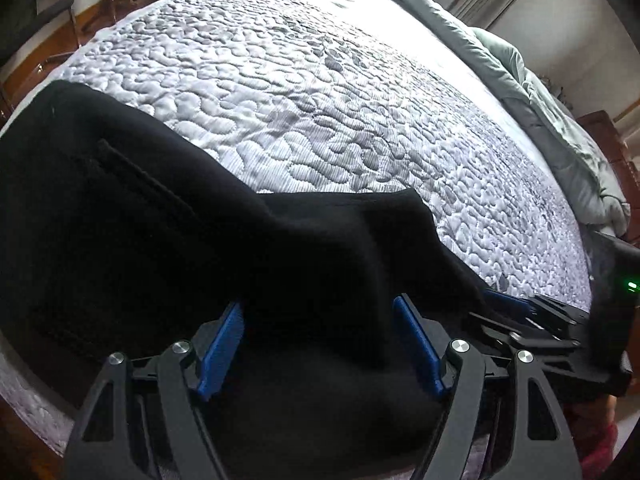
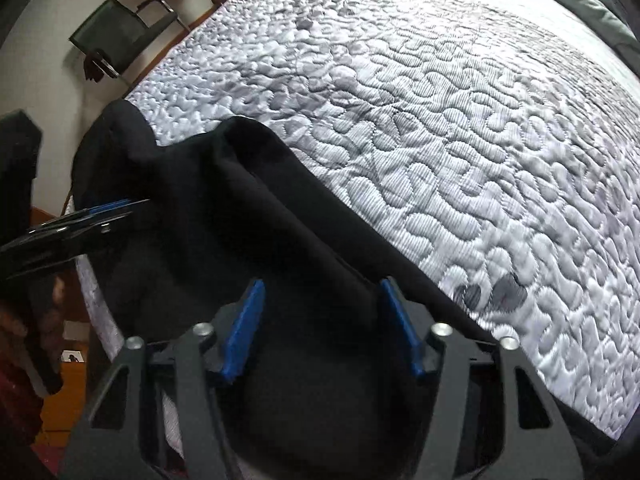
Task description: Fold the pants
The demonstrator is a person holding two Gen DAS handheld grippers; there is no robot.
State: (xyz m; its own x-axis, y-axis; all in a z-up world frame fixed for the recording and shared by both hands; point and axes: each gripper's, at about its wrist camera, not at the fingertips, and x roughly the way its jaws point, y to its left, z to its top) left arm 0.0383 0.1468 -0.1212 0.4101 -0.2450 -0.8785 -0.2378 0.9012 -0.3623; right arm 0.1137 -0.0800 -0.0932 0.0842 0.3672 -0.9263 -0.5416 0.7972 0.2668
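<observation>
Black linkage arms with silver pivot bolts fill the bottom of both views, each pair carrying blue ribbed finger pads. On the left gripper (image 1: 320, 340) the blue pads (image 1: 222, 350) stand well apart, with a bunched fold of the black fabric pants (image 1: 168, 216) lying between them; the cloth bulges through the gap and neither pad is seen pressing on it. The right gripper (image 2: 322, 326) is posed the same way: its blue pads (image 2: 246, 328) are spread, and a long ridge of the same dark cloth runs between them toward the white quilted mattress (image 2: 460, 152).

The pants lie along the near edge of the mattress and drape over its side, so their lower part is cut off by the frame and the gripper bodies. Being black, they show little; only a pocket seam can be made out in the left view.

Both grippers sit low at the mattress edge, pointing across it. Each camera catches the other tool from the side: the right gripper at the right edge of the left view, the left one at the left edge of the right view, its fingers thin and flat against the cloth.

Only the left view shows the rumpled grey-green duvet (image 1: 560, 120) at the far side of the mattress. Only the right view clearly shows a dark chair (image 2: 120, 36) beyond the mattress corner.
</observation>
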